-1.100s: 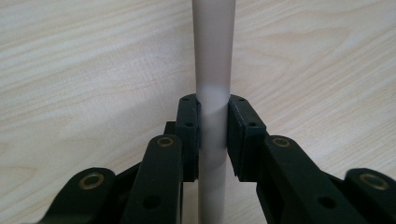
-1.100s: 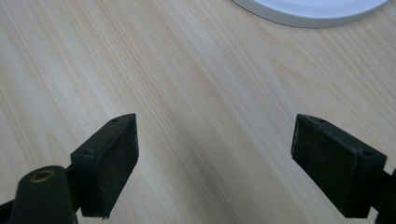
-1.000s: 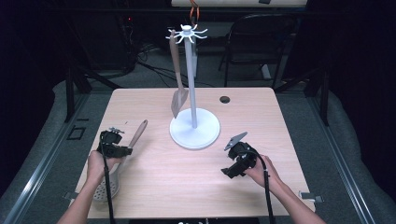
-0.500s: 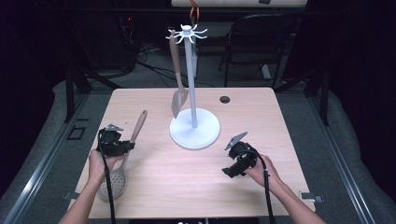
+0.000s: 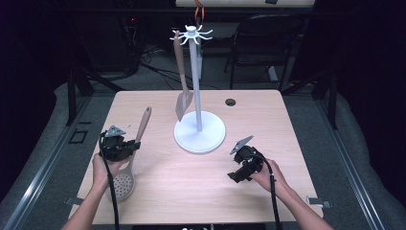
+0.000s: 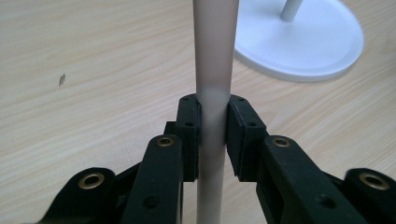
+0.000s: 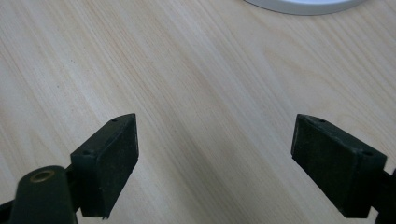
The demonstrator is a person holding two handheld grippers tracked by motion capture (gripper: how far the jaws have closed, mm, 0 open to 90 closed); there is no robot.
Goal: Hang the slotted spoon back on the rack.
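The table (image 5: pixel 158 187) top is pale wood-grain laminate with a smooth, matt finish. The stand (image 5: pixel 199 132) looks like white plastic or painted metal, its round base faintly glossy. The skimmer (image 5: pixel 128 158) handle appears smooth, matt beige plastic. The left gripper (image 6: pixel 213 135) and right gripper (image 7: pixel 215 163) have matt black jaws with slightly grainy pads and brass-coloured metal rivets.

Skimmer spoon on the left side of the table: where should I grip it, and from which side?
Grip the skimmer spoon on its straight handle, mid-length, where the left gripper is clamped now. It came from the near end, along the handle, one of the fingers on either side. The handle is slim and round; the perforated bowl lies wide and flat on the table, so it's probably harder to pinch.
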